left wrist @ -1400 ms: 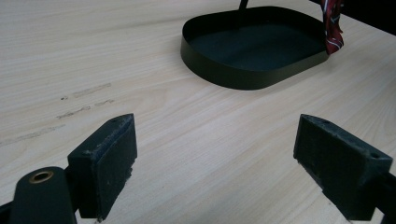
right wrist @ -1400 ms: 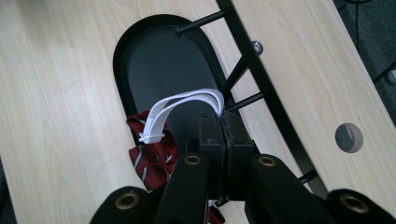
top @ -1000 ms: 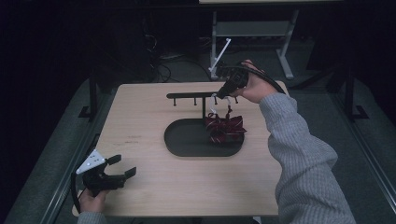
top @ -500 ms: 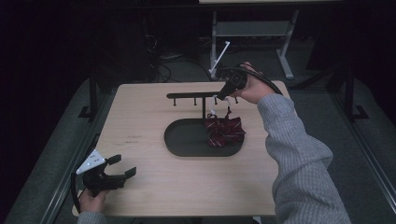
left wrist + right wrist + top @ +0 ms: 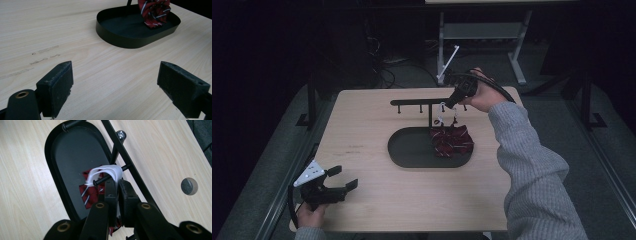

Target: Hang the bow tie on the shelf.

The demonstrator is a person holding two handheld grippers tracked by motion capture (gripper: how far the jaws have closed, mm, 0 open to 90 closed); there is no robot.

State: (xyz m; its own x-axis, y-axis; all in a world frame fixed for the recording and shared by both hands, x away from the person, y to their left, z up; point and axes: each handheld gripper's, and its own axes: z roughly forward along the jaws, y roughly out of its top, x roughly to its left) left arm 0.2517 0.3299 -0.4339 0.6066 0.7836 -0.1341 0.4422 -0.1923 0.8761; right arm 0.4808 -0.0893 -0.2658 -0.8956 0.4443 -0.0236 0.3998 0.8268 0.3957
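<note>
Your right gripper (image 5: pixel 117 191), clamped on the white strap (image 5: pixel 110 173), has looped it over the rack peg (image 5: pixel 106 178); tie (image 5: pixel 451 140) hangs lower. Left gripper (image 5: pixel 343 180): wide, idle on worktop (image 5: pixel 372 200).

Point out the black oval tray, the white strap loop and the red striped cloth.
Black oval tray (image 5: pixel 412 150): high view, bare floor.
White strap loop (image 5: pixel 110 171): right gripper view, top of loop over the peg.
Red striped cloth (image 5: pixel 153 11): left gripper view, folds.

A dark red fabric bundle with thin white stripes (image 5: pixel 451 140) lies in a matte black oval metal tray (image 5: pixel 412 152). A plain white strap loop (image 5: pixel 108 173) hangs on a black peg, over the pale wood-grain tabletop (image 5: pixel 377 120).
</note>
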